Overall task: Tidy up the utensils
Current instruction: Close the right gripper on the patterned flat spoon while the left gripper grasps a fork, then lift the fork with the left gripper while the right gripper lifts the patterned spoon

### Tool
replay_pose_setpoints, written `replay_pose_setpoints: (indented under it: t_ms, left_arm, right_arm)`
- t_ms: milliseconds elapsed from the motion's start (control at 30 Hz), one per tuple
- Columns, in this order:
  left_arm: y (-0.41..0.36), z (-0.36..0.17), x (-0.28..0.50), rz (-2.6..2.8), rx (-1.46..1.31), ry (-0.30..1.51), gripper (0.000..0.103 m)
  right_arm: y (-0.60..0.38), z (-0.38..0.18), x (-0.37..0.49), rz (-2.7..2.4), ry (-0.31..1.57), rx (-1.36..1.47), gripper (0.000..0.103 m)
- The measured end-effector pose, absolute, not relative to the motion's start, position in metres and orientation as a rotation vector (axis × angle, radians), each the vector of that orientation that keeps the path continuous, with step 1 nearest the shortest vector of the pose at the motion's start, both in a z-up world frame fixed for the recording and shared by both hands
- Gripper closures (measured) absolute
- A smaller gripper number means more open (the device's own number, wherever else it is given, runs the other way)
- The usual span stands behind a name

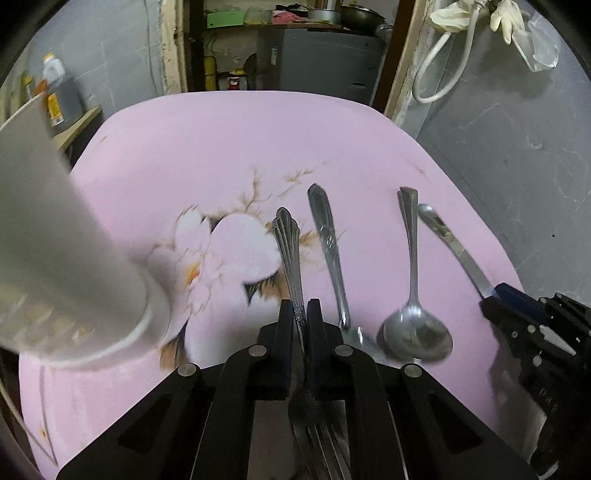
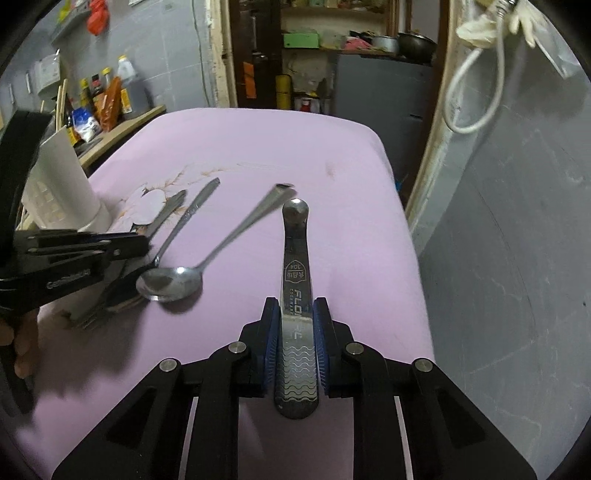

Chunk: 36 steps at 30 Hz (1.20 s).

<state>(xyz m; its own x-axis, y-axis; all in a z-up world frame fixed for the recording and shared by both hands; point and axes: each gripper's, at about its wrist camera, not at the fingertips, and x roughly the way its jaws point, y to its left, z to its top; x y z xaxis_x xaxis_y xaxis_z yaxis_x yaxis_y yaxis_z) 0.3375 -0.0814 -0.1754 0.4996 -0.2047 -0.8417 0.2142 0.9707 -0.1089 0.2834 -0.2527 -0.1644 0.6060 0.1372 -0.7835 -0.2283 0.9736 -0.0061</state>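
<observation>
Left gripper [image 1: 299,314] clamped on fork [image 1: 291,258] neck; right gripper [image 2: 295,314] pinching flat-handled utensil [image 2: 295,258]. Pickup step. Next: lift, carry to white holder [image 1: 55,240], 9 o'clock.

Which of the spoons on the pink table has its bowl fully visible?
The large spoon, lying between the gripped fork and the flat utensil; the slimmer spoon has its bowl partly hidden.

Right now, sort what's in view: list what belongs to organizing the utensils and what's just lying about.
Belongs to the job:
- fork, clamped in the left gripper
- flat steel utensil, clamped in the right gripper
- big spoon
- slim spoon
- white utensil holder

Just lying about:
- bottles on the side shelf
- pots on the back shelf
- white hose
- gloves
</observation>
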Motion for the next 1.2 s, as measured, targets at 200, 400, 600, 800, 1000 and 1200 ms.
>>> replay_pose_setpoints:
  t_ms: [200, 400, 600, 800, 1000, 1200]
  left_arm:
    - [-0.065, -0.17, 0.299, -0.249, 0.005, 1.007, 0.098]
    - [-0.06, -0.168, 0.292, -0.252, 0.015, 1.01, 0.096]
    - [-0.061, -0.169, 0.313, -0.25, 0.02, 1.064, 0.082]
    - [-0.073, -0.167, 0.336, -0.235, 0.105, 1.114, 0.081]
    - [-0.073, -0.167, 0.337, -0.222, 0.108, 1.106, 0.093]
    - [-0.064, -0.163, 0.323, -0.221, 0.013, 1.063, 0.097]
  right_arm:
    - [-0.261, -0.162, 0.261, 0.218, 0.915, -0.077, 0.087]
    - [-0.261, -0.165, 0.273, 0.229, 0.91, -0.067, 0.084]
    - [-0.253, -0.168, 0.31, 0.234, 0.947, -0.065, 0.077]
    - [-0.24, -0.171, 0.335, 0.212, 1.025, -0.103, 0.076]
    - [-0.246, -0.17, 0.341, 0.219, 1.067, -0.06, 0.084]
    - [-0.259, -0.161, 0.331, 0.248, 1.015, 0.031, 0.09]
